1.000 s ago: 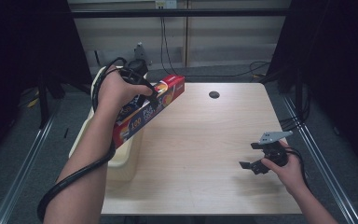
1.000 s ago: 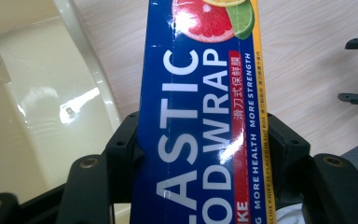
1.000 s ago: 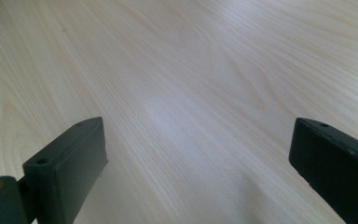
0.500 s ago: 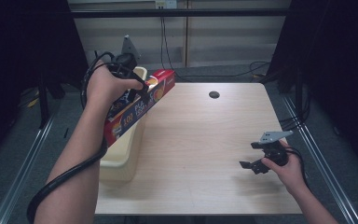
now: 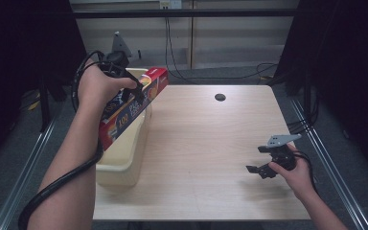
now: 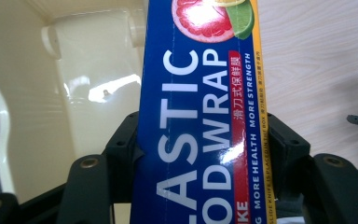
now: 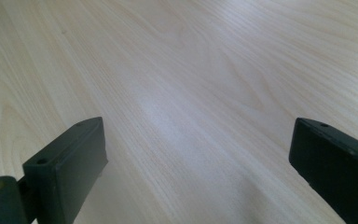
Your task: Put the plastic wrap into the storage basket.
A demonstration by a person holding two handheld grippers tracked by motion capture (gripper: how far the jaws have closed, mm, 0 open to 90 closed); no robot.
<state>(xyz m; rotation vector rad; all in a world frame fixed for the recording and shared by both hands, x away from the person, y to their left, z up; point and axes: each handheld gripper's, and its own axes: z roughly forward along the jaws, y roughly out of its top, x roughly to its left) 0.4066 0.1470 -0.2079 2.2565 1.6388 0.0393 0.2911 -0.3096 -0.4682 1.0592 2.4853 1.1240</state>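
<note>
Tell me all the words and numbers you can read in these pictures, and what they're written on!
All are on the plastic wrap box clamped in the left gripper:
"LASTIC" (big white letters, first letter hidden)
"OD WRAP" (start cut off)
"MORE HEALTH MORE STRENGTH" (small white letters)
"100" on the box's side, seen from the high view
Chinese characters on the red strip: too small for me to read surely.
Tiny print along the yellow edge: too blurred.

I've the high view looking down over the table point(image 5: 206, 143); both gripper views sit close, sharing that pale tabletop.
</note>
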